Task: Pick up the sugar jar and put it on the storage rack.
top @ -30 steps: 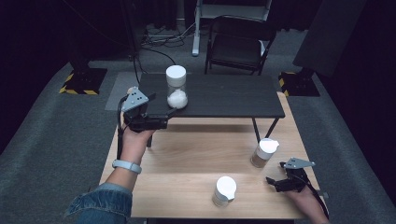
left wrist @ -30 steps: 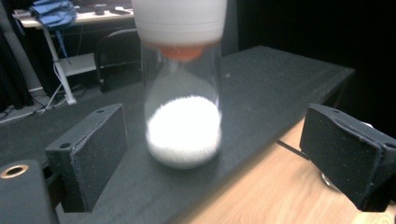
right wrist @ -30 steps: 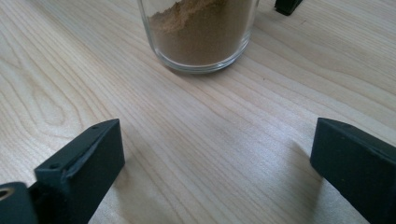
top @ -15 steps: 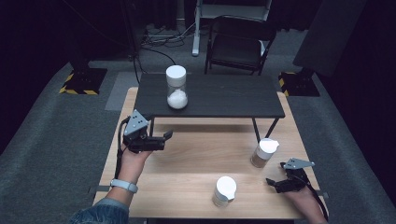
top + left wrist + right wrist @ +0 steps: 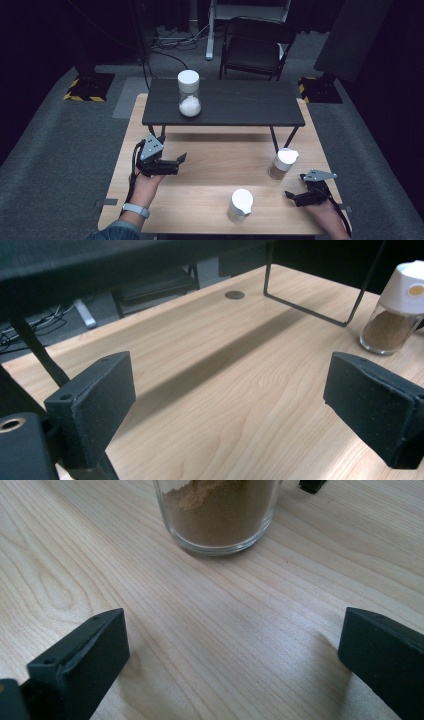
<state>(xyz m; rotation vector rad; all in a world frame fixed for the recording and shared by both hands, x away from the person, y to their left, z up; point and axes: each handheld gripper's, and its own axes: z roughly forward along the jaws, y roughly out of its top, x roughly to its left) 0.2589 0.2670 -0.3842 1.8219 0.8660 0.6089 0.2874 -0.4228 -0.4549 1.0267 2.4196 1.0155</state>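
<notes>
Item: brown-powder jar [image 5: 283, 164], white flip cap, standing upright on the wooden table [image 5: 200, 200] by the near right leg of the black shelf [image 5: 225, 102]. Right gripper [image 5: 295, 196] is resting low at the table's near right corner, jaws spread wide with nothing between them; in the right gripper view the same jar [image 5: 220, 510] is sitting straight ahead along the jaw line, near but not between the pads. Left gripper [image 5: 181, 159] is hovering over the table's left half, jaws spread and empty, well apart from that jar [image 5: 392, 315]. Right hand is the nearer. A second white-capped jar [image 5: 240, 204] is standing to the right gripper's left, contents hard to tell. A salt jar [image 5: 189, 95] is standing on the shelf
</notes>
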